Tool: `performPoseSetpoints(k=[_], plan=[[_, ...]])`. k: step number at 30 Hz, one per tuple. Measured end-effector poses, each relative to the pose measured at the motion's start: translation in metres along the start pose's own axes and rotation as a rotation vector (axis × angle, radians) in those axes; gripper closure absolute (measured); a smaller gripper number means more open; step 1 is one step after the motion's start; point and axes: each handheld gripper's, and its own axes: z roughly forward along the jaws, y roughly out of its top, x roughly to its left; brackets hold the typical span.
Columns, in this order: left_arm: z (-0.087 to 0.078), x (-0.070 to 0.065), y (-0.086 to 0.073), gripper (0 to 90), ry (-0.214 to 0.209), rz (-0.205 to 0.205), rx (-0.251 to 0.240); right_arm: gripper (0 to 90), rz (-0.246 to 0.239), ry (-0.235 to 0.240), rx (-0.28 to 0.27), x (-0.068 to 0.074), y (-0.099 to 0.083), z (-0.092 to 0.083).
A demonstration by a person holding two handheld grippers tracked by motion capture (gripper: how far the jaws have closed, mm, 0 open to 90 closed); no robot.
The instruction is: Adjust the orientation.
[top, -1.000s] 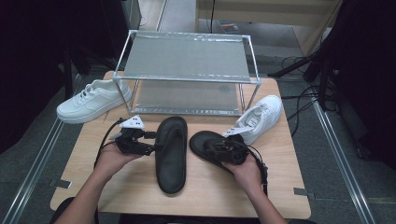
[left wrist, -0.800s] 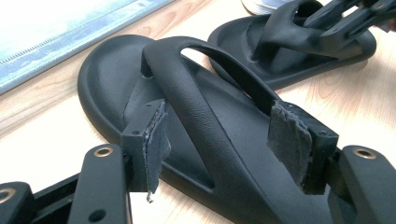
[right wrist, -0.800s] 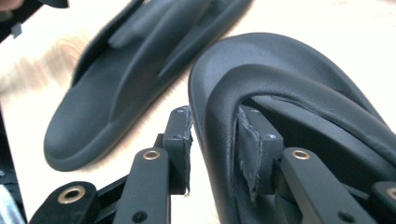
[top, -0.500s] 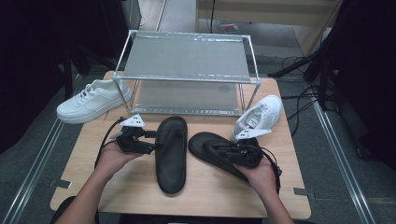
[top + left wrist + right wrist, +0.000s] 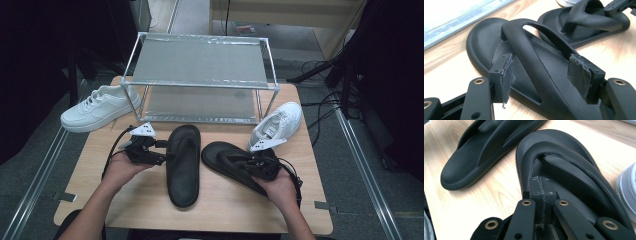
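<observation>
The wire shoe rack (image 5: pixel 200 62) stands at the far side of the worktop (image 5: pixel 225 205), and everything else is placed from it. Two black sandals lie on the bare wood in front of the rack. The left sandal (image 5: pixel 183 170) lies before the rack's middle, running straight away from it. The right sandal (image 5: pixel 222 152) lies before the rack's right half, slanting away to the right.

The left tool (image 5: pixel 165 150) sits in front of the rack's left leg, against the near edge of the left sandal. In the left gripper view, the left tool (image 5: pixel 544 75) has its jaws wide apart, one pad on each side of the left sandal (image 5: pixel 486 40) strap and neither pressing on it. Hand and sandal sit as they did a second ago.

The right tool (image 5: pixel 245 161) rests over the right sandal, in front of the rack's right leg. Its jaws have just been closing. In the right gripper view, the pads of the right tool (image 5: pixel 541 192) meet face to face with nothing visible between them. Their tip lies on the footbed of the right sandal (image 5: pixel 564 150), just under its strap. Compared with a second ago, the right hand has shifted a little farther from the rack and to the right, uncovering more of the sandal's toe end.

One white sneaker (image 5: pixel 95 107) lies beside the rack's left end, partly off the worktop. The other sneaker (image 5: pixel 277 125) lies beside its right front leg. Both are unmoved.
</observation>
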Motion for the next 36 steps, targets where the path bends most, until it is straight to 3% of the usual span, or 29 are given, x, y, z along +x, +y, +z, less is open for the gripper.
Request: performPoseSetpoints(k=[28,32,36], plan=[[0.002,0.002,0.0,40.3,-0.027,-0.014,0.0,90.0,-0.052,0.022,0.042,0.029,0.011,0.039],[0.002,0.001,-0.001,40.6,-0.028,-0.015,0.001,90.0,-0.08,0.001,0.05,0.036,0.012,0.045],[0.002,0.001,-0.002,40.5,-0.027,-0.019,0.0,90.0,-0.075,-0.025,0.036,0.035,0.015,0.045]])
